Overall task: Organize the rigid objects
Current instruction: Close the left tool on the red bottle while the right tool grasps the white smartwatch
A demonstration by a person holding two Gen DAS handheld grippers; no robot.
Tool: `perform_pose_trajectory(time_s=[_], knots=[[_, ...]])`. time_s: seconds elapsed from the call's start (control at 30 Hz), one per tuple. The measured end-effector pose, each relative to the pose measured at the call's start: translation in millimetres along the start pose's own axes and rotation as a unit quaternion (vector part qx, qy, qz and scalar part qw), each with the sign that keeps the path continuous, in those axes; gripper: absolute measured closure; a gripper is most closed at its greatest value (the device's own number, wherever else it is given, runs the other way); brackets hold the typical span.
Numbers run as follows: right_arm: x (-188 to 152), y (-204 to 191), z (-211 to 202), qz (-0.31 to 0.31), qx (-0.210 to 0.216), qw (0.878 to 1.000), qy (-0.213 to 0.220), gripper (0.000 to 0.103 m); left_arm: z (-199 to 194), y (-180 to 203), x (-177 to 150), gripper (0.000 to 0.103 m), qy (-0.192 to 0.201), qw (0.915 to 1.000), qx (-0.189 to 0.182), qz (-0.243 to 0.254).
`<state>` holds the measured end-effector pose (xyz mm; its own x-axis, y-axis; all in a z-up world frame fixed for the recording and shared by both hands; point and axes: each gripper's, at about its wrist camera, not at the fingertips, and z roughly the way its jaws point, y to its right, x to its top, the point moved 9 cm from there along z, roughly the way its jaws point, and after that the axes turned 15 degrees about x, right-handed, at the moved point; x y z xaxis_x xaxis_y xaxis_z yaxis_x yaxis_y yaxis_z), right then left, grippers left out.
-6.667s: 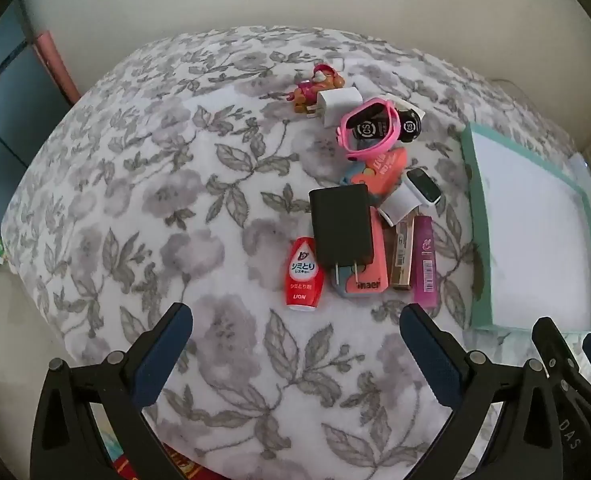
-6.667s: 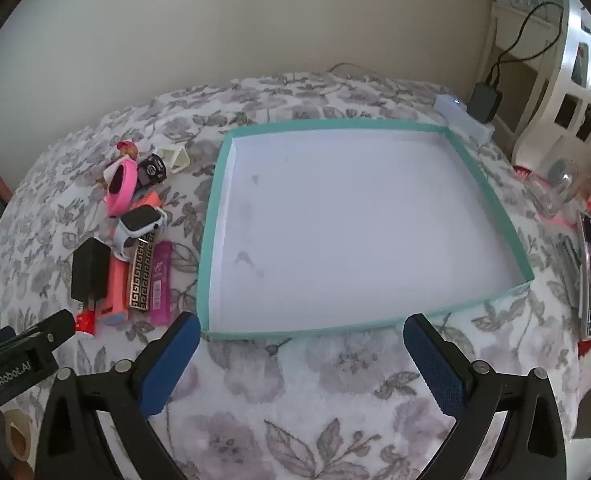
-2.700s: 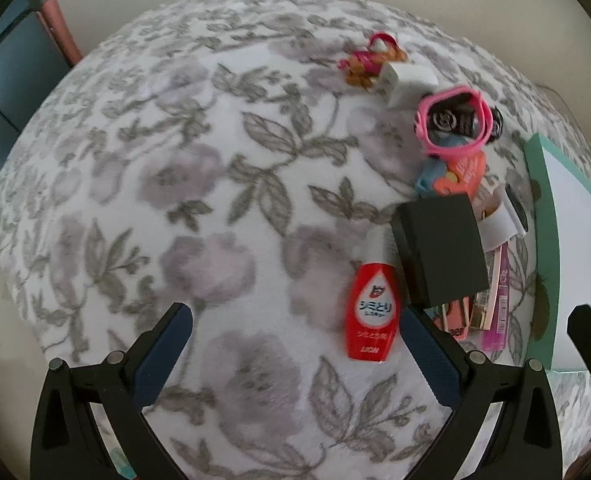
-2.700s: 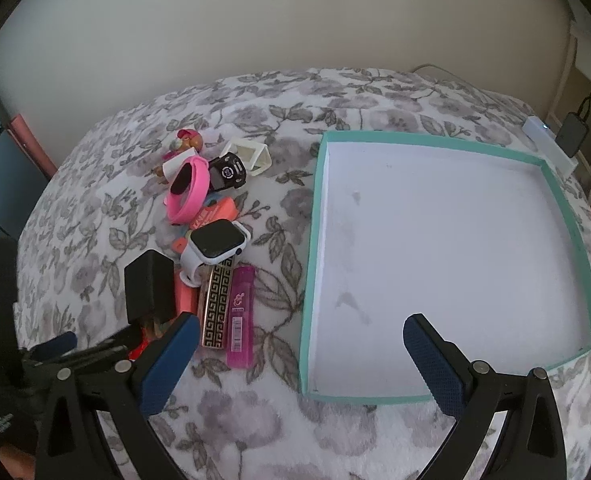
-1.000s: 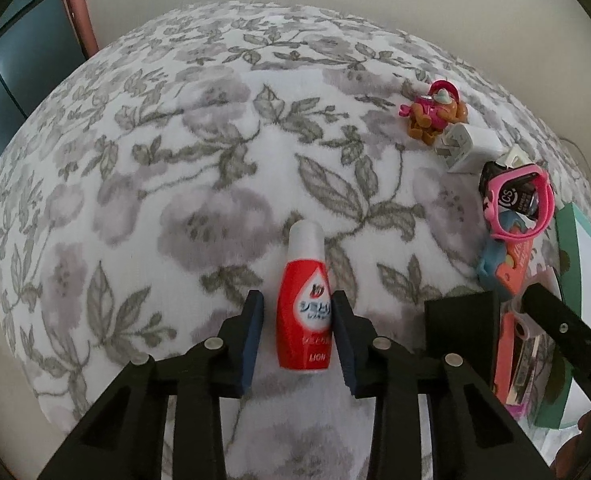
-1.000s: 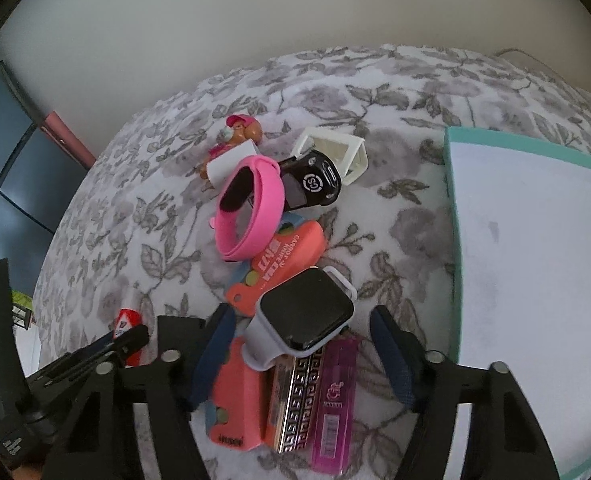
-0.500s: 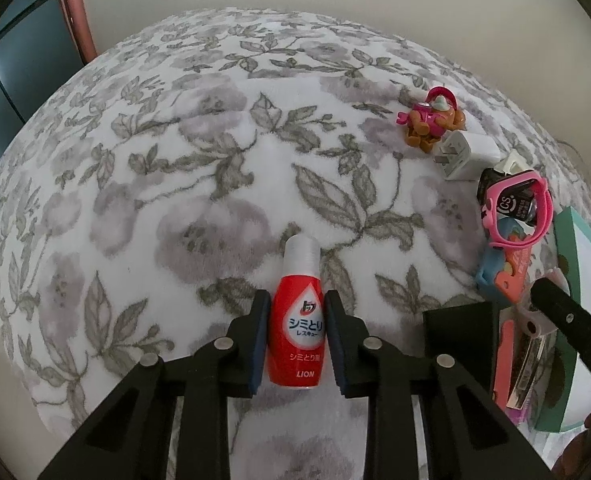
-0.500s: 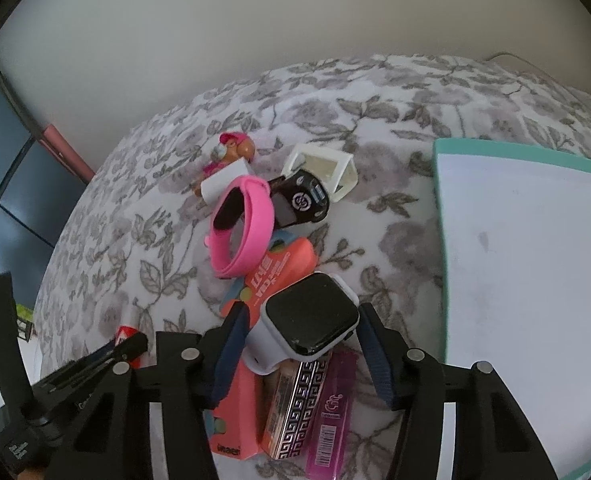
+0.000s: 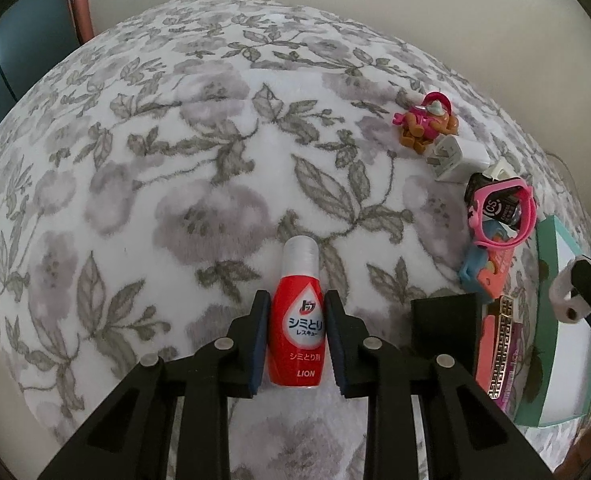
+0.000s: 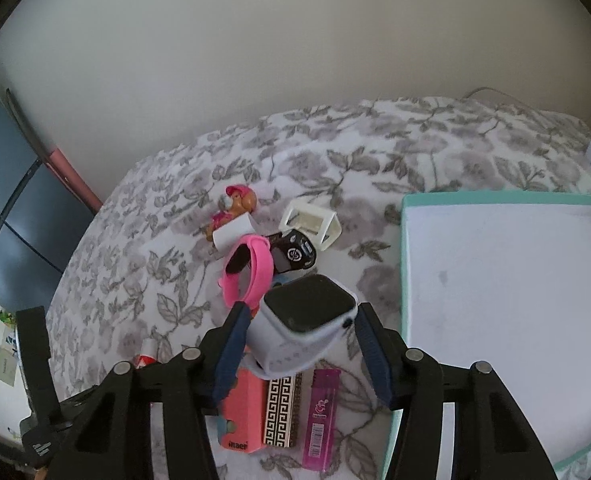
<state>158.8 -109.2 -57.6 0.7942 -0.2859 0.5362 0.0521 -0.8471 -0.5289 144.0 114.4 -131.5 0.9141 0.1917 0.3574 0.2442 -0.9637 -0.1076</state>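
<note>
My left gripper (image 9: 296,298) is shut on a small red bottle (image 9: 298,328) with a clear cap, which lies on the floral blanket (image 9: 175,200). My right gripper (image 10: 303,310) is shut on a white smartwatch (image 10: 309,308) with a black face and holds it just above the pile of small items. Its strap hangs down between the fingers. The teal tray (image 10: 403,260) with a white floor lies to the right of that gripper and holds nothing.
A pink watch (image 10: 251,276), a black watch face (image 10: 295,256), a white frame (image 10: 311,224), a toy dog (image 10: 235,204) and a white charger (image 10: 233,234) lie behind. A coral case (image 10: 241,420), a patterned lighter (image 10: 281,412), a magenta lighter (image 10: 321,420) and a black adapter (image 9: 445,324) lie below.
The left jaws have closed onto the red bottle. The right jaws have closed onto the white smartwatch and raised it off the pile.
</note>
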Motion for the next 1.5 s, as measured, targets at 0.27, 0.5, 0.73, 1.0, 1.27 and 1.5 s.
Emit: perform_pose_trajectory(time_s=[0.27, 0.5, 0.73, 1.0, 1.27, 1.5], knots=[[-1.7, 5.6, -28.6, 0.008, -0.007, 1.0, 0.007, 0.063, -13.4, 4.1, -0.9, 0.075, 0.001, 1.0, -0.003, -0.001], [-16.2, 24.2, -31.7, 0.029, -0.005, 0.999, -0.016, 0.074, -22.7, 5.7, -7.7, 0.075, -0.002, 1.0, 0.005, -0.005], [-17.6, 15.8, -23.7, 0.026, 0.019, 0.999, -0.023, 0.073, -35.2, 11.0, 3.7, 0.075, -0.012, 0.9996, 0.014, -0.019], [-29.5, 17.3, -6.1, 0.032, 0.021, 0.998, -0.055, 0.07, -50.7, 35.3, 13.1, 0.075, -0.037, 0.9979, 0.028, -0.045], [-36.2, 26.6, 9.6, 0.036, 0.006, 0.997, -0.073, 0.049, -42.9, 48.0, 6.7, 0.075, -0.043, 0.9974, 0.023, -0.053], [-34.6, 21.5, 20.8, 0.009, -0.008, 0.997, -0.078, 0.041, -37.4, 47.0, 13.0, 0.075, -0.04, 0.9977, 0.022, -0.05]])
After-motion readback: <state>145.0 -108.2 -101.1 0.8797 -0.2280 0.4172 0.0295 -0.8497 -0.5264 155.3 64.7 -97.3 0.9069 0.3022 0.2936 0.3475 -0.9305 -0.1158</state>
